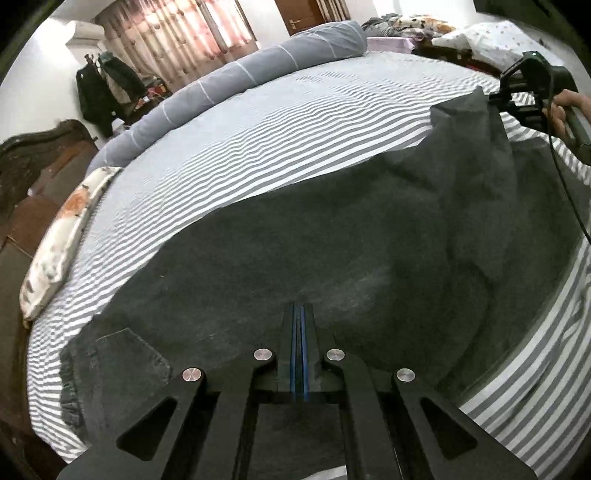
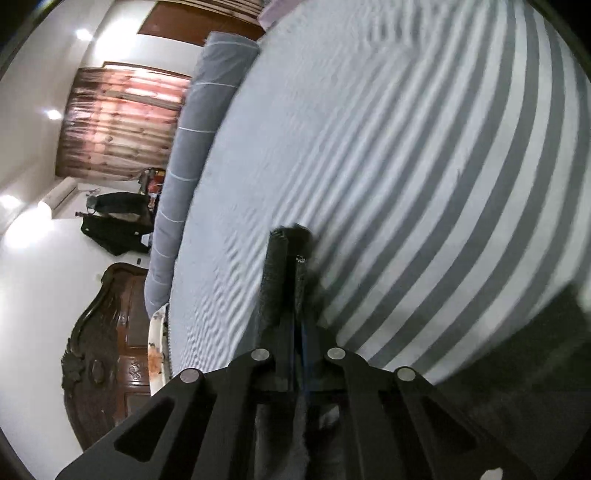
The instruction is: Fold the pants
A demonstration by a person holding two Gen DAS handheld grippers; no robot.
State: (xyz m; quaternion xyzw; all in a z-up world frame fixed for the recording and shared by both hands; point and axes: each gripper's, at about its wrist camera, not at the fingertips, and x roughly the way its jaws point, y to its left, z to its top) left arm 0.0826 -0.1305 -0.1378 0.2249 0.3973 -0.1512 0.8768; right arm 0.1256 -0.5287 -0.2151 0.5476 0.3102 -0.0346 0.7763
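Observation:
Dark grey pants (image 1: 332, 236) lie spread over the grey-and-white striped bed sheet (image 1: 258, 140), with a back pocket (image 1: 129, 354) at lower left. My left gripper (image 1: 300, 308) is shut, and its tips dig into the cloth at mid-pants. At the far right one leg end is lifted off the sheet, pinched by my right gripper (image 1: 496, 98), which a hand (image 1: 565, 110) holds. In the right wrist view the right gripper (image 2: 295, 258) is shut on the dark hem (image 2: 291, 234), which sticks out past the fingertips above the sheet (image 2: 406, 166).
A rolled grey duvet (image 1: 236, 85) runs along the bed's far side. A floral pillow (image 1: 59, 251) lies at the left edge beside a carved wooden headboard (image 1: 33, 158). Dark coats (image 1: 107, 88) hang by the curtains. More bedding (image 1: 406, 22) is piled at the back right.

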